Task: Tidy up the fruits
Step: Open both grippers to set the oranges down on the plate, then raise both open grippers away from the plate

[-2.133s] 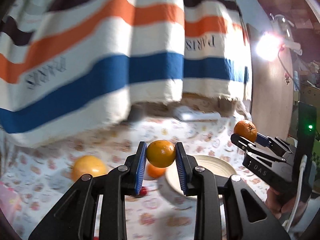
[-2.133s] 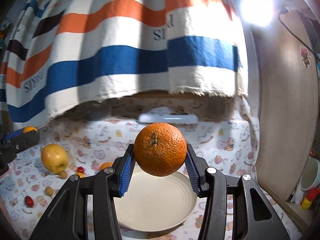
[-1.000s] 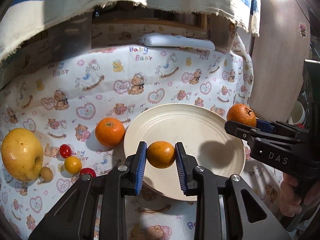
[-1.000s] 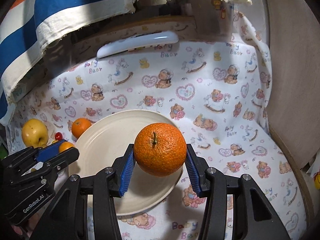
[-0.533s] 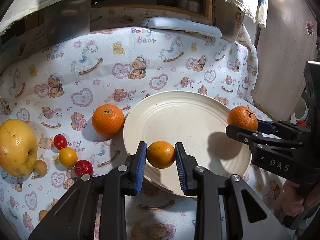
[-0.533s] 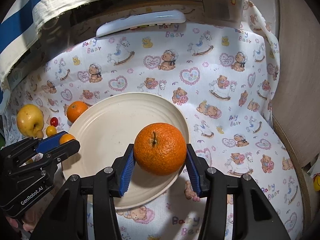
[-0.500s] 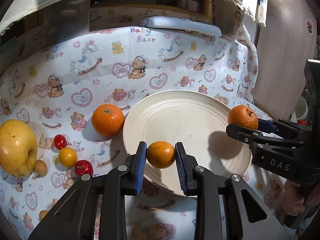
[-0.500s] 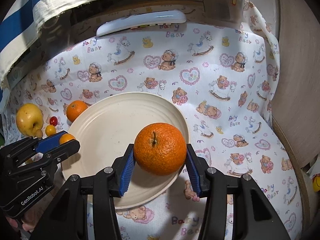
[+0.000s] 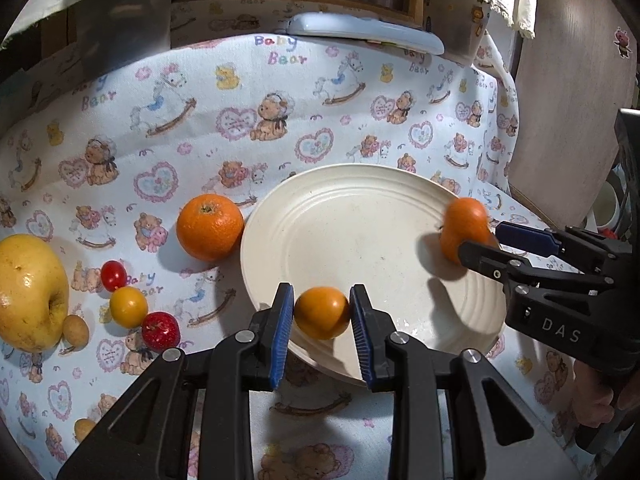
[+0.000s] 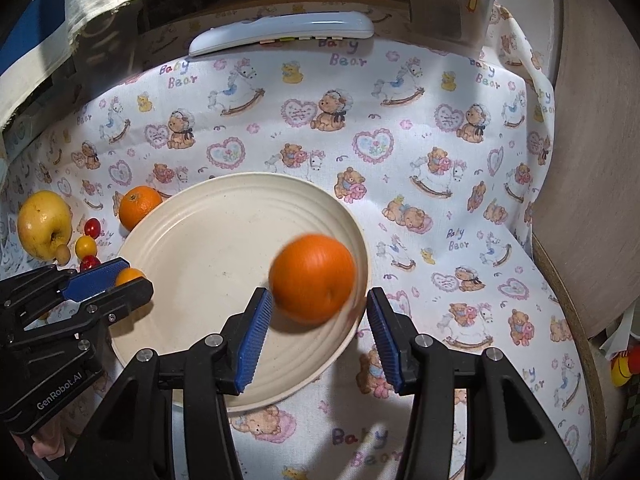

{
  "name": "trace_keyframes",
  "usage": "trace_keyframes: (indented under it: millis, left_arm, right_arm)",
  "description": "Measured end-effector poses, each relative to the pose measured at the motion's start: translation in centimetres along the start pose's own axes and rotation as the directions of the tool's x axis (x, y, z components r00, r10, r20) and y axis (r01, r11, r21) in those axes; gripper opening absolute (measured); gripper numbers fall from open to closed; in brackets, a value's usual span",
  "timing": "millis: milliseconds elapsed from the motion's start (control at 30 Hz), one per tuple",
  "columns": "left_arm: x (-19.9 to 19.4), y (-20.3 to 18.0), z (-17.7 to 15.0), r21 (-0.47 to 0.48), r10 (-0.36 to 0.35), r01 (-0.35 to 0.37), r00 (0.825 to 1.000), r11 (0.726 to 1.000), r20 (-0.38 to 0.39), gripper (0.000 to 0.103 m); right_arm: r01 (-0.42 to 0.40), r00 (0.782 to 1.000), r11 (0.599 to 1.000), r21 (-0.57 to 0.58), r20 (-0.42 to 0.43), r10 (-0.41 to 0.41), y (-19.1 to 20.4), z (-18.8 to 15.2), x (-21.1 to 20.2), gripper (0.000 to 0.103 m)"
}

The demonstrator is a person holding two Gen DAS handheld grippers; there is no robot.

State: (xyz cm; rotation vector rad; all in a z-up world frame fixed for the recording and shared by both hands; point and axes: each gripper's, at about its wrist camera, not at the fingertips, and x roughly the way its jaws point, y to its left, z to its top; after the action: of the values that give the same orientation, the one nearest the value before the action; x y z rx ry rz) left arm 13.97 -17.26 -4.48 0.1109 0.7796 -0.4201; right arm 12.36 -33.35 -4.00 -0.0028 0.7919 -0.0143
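Desk draped in bear-print cloth (image 10: 440,128); white remote (image 10: 280,30) along far edge. Cream plate (image 10: 200,240) at centre. Right gripper (image 10: 318,334) spread wide over plate's right rim; large orange (image 10: 312,278), blurred, free between pads. Left gripper (image 9: 322,326) clamps small orange (image 9: 322,312) over plate's near rim. Loose orange (image 9: 210,226) touches plate's left edge; yellow apple (image 9: 28,292) and cherry tomatoes (image 9: 128,306) farther left.
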Motion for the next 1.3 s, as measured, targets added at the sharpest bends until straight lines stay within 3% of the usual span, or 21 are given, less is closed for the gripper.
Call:
trace_keyframes:
  millis: [200,267,333,400,700,900,1033,1167,1300]
  left_arm:
    - [-0.1,0.0,0.0,0.006,0.0,0.0,1.0,1.0,-0.001,0.03]
    - [-0.3,0.0,0.0,0.009,-0.003,0.003,1.0,1.0,0.007,0.038]
    - [-0.7,-0.2,-0.1,0.019,0.0,-0.001,0.999,1.0,0.032,0.056]
    - [-1.2,-0.4,-0.2,0.026,0.013,-0.014,0.998,1.0,0.055,0.066]
    - [-3.5,0.3,-0.1,-0.009,0.047,-0.046,0.982,0.999,0.183,0.078]
    - [-7.2,0.9,0.4,-0.051,0.101,-0.089,0.944,0.995,0.316,0.096]
    - [-10.8,1.3,0.7,-0.038,0.146,-0.142,0.912,0.989,0.384,0.097]
    - [-15.4,1.9,-0.1,-0.007,0.207,-0.229,0.87,0.974,0.448,0.097]
    - [-19.9,3.7,-1.7,-0.047,0.256,-0.268,0.831,0.962,0.494,0.1]
  right_arm:
    - [-0.018,0.999,0.999,0.038,-0.048,0.019,-0.8,-0.1,1.1,0.051]
    - [-0.018,0.999,0.999,0.04,-0.043,0.02,-0.8,-0.1,1.0,0.051]
    - [-0.024,0.999,0.999,0.042,-0.028,0.025,-0.9,-0.1,0.7,0.051]
    - [-0.024,1.0,0.999,0.043,-0.004,0.024,-0.9,0.0,0.2,0.051]
    - [-0.042,0.992,0.997,0.07,0.12,0.034,-1.2,0.3,-2.1,0.059]
    - [-0.038,0.973,0.998,0.047,0.231,0.027,-0.5,0.3,-4.4,0.068]
    - [-0.042,0.956,0.999,0.026,0.293,0.033,0.4,0.3,-6.9,0.072]
    - [-0.053,0.92,0.998,0.014,0.388,0.043,1.8,0.1,-10.1,0.078]
    - [-0.078,0.893,0.997,-0.001,0.445,0.07,3.3,-0.1,-12.6,0.085]
